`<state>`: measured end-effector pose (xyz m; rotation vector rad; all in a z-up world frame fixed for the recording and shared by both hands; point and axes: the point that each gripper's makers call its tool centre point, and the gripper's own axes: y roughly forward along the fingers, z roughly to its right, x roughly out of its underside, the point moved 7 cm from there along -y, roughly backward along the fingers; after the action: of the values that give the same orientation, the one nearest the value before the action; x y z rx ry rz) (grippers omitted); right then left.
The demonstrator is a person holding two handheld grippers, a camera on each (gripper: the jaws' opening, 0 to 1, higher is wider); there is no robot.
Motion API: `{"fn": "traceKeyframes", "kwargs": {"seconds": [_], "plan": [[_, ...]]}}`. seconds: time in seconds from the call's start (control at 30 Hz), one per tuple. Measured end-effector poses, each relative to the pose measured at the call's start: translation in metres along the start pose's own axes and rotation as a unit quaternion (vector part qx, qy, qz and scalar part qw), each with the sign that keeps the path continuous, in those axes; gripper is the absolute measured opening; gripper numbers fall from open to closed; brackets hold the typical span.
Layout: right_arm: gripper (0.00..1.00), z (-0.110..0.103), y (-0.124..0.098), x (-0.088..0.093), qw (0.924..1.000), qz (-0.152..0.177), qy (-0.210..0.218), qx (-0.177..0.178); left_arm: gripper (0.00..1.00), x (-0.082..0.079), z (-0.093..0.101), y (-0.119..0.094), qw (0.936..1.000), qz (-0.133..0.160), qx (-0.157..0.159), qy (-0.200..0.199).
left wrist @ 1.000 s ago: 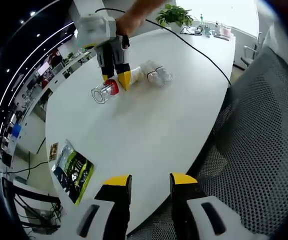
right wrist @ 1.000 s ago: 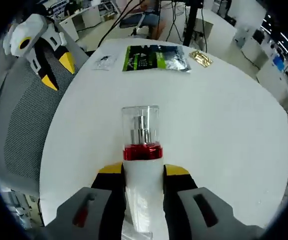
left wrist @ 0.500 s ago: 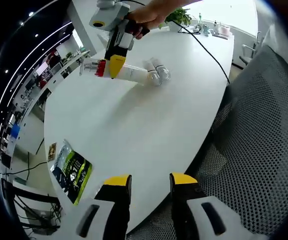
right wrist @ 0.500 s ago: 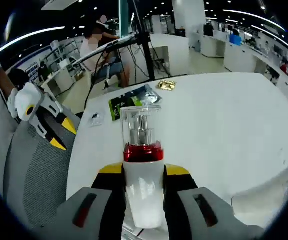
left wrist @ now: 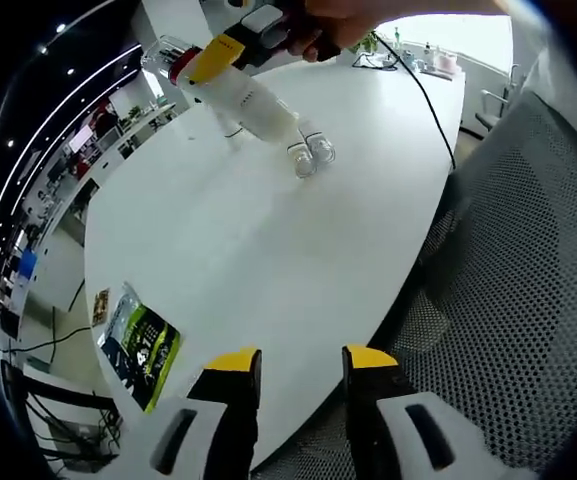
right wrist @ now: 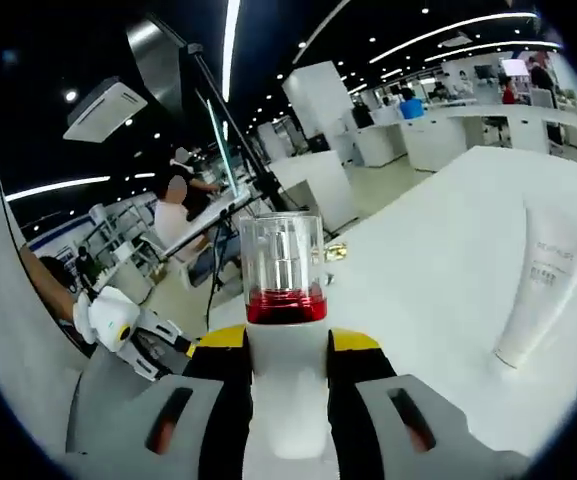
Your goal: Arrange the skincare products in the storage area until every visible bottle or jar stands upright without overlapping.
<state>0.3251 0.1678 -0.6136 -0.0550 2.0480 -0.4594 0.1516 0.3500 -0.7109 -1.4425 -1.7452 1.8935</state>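
One white pump bottle (right wrist: 285,330) with a red ring is squeezed tight in the right gripper (right wrist: 286,345), lifted higher off the white table (left wrist: 268,250) than before. One white tube (right wrist: 546,290) lies there. Two small bottles (left wrist: 310,155) lie together. The left gripper (left wrist: 298,362) is open, holding nothing.

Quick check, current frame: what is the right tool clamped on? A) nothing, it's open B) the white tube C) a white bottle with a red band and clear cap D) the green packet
C: in the right gripper view the right tool has its jaws closed against the body of the white bottle, red band and clear cap above them; the left gripper view shows it lifted off the table.
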Motion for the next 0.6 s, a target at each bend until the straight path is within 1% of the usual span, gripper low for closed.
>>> {"fn": "traceKeyframes", "kwargs": {"seconds": [0.1, 0.13, 0.27, 0.3, 0.33, 0.37, 0.4, 0.43, 0.47, 0.5, 0.53, 0.57, 0.6], "plan": [[0.26, -0.007, -0.006, 0.004, 0.9999, 0.008, 0.007, 0.001, 0.38, -0.002, 0.0, 0.0, 0.9998, 0.009, -0.003, 0.016], [0.26, -0.009, -0.009, 0.006, 0.9998, 0.014, 0.014, 0.001, 0.38, -0.004, 0.002, 0.0, 0.9997, 0.017, 0.002, 0.016], [0.26, -0.022, -0.019, 0.013, 0.9994, 0.029, 0.02, 0.001, 0.39, -0.006, 0.003, 0.0, 0.9995, 0.025, 0.02, 0.002], [0.26, -0.025, -0.02, 0.015, 0.9992, 0.032, 0.025, 0.002, 0.4, -0.006, 0.003, 0.0, 0.9989, 0.029, 0.032, -0.02], [0.26, -0.026, -0.025, 0.016, 0.9988, 0.037, 0.032, 0.0, 0.45, -0.007, 0.003, 0.001, 0.9981, 0.033, 0.041, -0.034], [0.26, -0.029, -0.027, 0.017, 0.9986, 0.041, 0.034, -0.004, 0.54, -0.009, -0.001, 0.002, 0.9966, 0.042, 0.039, -0.059], [0.26, -0.035, -0.031, 0.02, 0.9979, 0.05, 0.039, -0.007, 0.58, -0.011, -0.003, 0.001, 0.9956, 0.051, 0.036, -0.069], [0.26, -0.036, -0.031, 0.02, 0.9977, 0.053, 0.041, -0.007, 0.6, -0.013, -0.005, 0.001, 0.9943, 0.058, 0.038, -0.08], [0.26, -0.04, -0.035, 0.023, 0.9973, 0.057, 0.045, -0.009, 0.59, -0.015, -0.007, -0.001, 0.9911, 0.062, 0.048, -0.107], [0.26, -0.042, -0.037, 0.024, 0.997, 0.06, 0.048, -0.009, 0.59, -0.017, -0.008, -0.002, 0.9883, 0.069, 0.053, -0.126], [0.26, -0.045, -0.039, 0.026, 0.9966, 0.065, 0.051, -0.009, 0.59, -0.02, -0.011, -0.004, 0.9837, 0.081, 0.06, -0.149], [0.27, -0.047, -0.041, 0.027, 0.9961, 0.067, 0.056, -0.009, 0.6, -0.023, -0.011, -0.005, 0.9795, 0.091, 0.072, -0.164], [0.27, -0.048, -0.044, 0.028, 0.9955, 0.072, 0.062, -0.009, 0.59, -0.028, -0.011, -0.007, 0.9695, 0.106, 0.093, -0.201]]}}
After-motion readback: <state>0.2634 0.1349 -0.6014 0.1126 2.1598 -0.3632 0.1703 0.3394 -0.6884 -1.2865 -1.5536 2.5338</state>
